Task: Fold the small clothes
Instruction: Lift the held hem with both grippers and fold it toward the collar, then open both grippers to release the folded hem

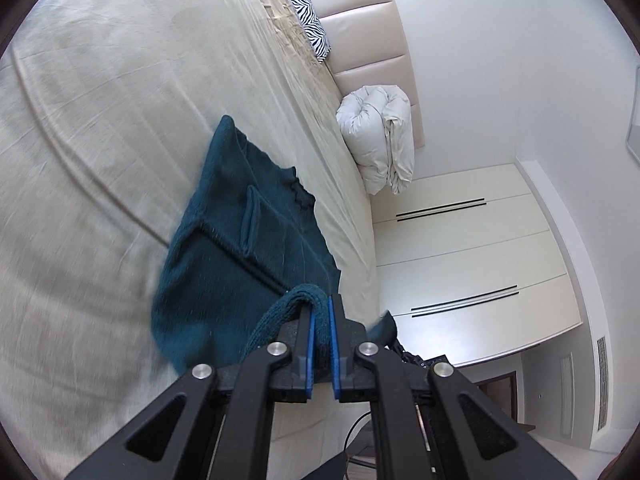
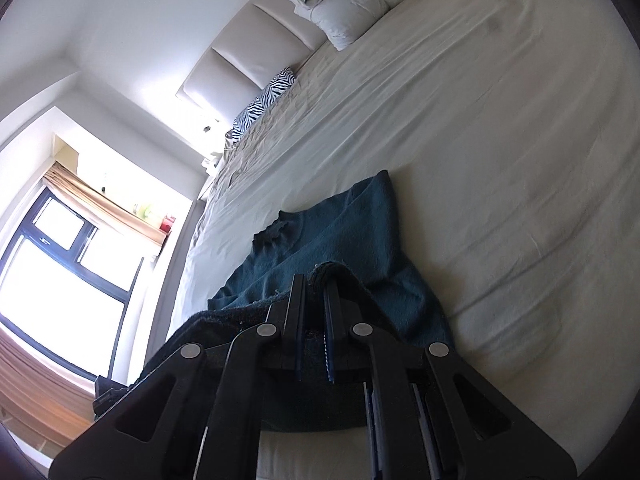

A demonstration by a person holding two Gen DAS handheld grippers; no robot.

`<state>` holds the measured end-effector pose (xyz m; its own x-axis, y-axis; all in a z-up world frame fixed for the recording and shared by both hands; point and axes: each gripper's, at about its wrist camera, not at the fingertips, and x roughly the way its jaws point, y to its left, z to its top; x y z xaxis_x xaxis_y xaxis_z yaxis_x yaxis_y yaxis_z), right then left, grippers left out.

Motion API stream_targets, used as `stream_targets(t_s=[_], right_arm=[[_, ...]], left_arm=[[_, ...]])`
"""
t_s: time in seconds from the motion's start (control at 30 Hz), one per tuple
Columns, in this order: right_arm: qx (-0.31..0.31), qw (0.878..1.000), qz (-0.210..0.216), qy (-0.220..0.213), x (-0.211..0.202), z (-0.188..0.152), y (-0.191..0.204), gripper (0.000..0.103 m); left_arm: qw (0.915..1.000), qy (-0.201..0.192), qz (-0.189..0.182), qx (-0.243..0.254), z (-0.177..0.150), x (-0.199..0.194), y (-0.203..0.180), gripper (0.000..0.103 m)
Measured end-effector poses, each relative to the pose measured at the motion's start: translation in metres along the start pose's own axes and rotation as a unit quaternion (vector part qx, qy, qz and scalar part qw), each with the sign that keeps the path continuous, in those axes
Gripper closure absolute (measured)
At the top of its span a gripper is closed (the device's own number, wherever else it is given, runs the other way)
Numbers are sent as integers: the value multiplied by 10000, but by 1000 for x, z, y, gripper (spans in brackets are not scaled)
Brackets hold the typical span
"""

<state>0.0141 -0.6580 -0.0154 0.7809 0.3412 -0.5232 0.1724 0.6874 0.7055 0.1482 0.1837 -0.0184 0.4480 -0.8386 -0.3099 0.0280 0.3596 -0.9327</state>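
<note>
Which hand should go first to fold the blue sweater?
Neither clearly; both look equally placed. The left gripper and right gripper each pinch an edge of the teal sweater, so both probably carry it over together.

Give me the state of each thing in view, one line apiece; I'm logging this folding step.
Left gripper: shut on the sweater's edge.
Right gripper: shut on the sweater's edge.
Sweater: teal knit, partly spread on the bed, near edge lifted by both grippers.
Bed sheet: spread out, lightly creased.
Duvet: bundled by the headboard.
Zebra pillow: lying against the headboard.
Wardrobe doors: closed.
</note>
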Motion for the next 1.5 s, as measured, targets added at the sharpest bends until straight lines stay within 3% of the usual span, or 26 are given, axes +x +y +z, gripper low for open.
stream_targets(t_s=[0.87, 1.3, 1.47, 1.5], right_arm=[[-133, 9981, -594, 3, 124, 64, 6, 96], [211, 9957, -900, 84, 186, 87, -24, 96], [404, 9933, -1056, 258, 207, 89, -37, 95], [468, 9926, -1080, 302, 212, 88, -42, 95]], left_arm=[[9989, -148, 124, -435, 94, 63, 27, 97], [9961, -217, 205, -835, 131, 96, 55, 97], [9950, -268, 401, -870, 139, 111, 66, 96], [9945, -284, 422, -913, 139, 112, 69, 88]])
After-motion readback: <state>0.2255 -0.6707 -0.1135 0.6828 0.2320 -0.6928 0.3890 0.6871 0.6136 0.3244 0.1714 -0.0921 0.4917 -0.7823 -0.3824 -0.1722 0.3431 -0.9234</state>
